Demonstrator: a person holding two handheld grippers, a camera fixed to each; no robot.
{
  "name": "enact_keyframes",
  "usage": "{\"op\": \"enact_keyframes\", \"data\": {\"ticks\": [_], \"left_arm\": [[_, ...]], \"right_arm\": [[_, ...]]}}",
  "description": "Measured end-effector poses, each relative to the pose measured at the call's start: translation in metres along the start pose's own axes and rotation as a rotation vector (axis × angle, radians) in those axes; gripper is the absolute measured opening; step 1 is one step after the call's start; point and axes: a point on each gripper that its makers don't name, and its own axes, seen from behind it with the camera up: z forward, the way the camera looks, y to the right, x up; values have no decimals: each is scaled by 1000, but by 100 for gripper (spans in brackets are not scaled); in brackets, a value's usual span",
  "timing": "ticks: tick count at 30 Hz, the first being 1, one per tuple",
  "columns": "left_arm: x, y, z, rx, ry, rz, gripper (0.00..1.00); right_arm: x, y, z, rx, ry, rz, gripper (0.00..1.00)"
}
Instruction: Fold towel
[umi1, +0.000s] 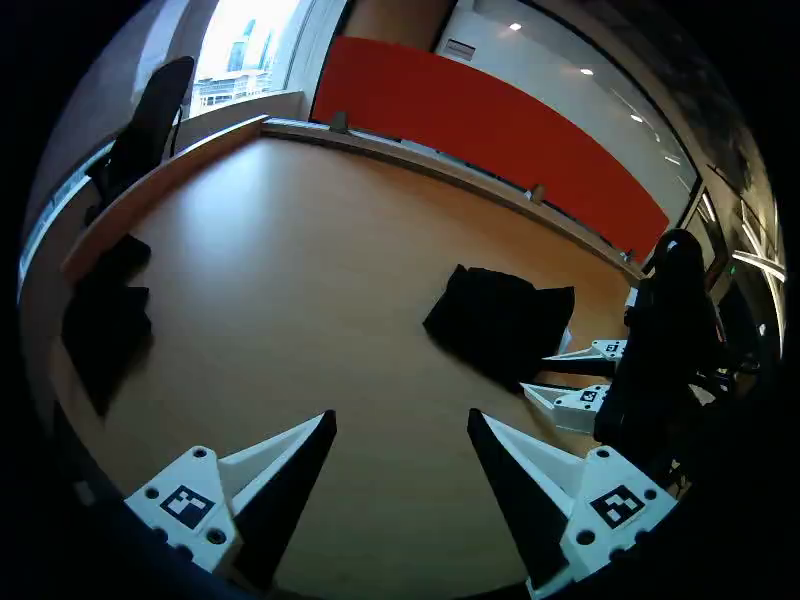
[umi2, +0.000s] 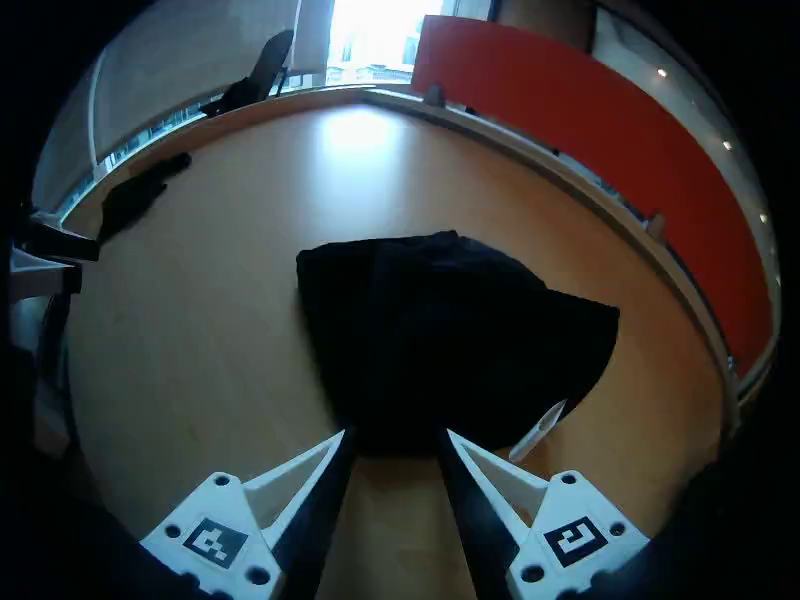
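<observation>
Towel (umi2: 450, 330) edge at right gripper (umi2: 393, 437) jaws: contact indiscernible.

A: We log the black towel (umi2: 440, 330) bunched at mid-frame on the wooden table (umi2: 200, 330).
B: Agreed. We see the right gripper (umi2: 395, 440) at the bottom, jaws apart, tips at the towel's near edge; contact we cannot judge.
A: We note a small white tag (umi2: 540, 425) at the towel's lower right edge.
B: And a red panel (umi2: 620, 130) along the upper right, a bright window (umi2: 380, 35) at top centre, a dark chair (umi2: 262, 65) upper left.
</observation>
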Motion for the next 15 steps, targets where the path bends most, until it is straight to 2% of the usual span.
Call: {"op": "enact_keyframes", "data": {"ticks": [8, 15], "left_arm": [[0, 0, -1, -1, 0, 0, 98], [-1, 1, -2, -2, -1, 2, 98]], "right_arm": [[-3, 11, 0, -42, -5, -8, 58], [-13, 33, -4, -92, -23, 11, 58]]}}
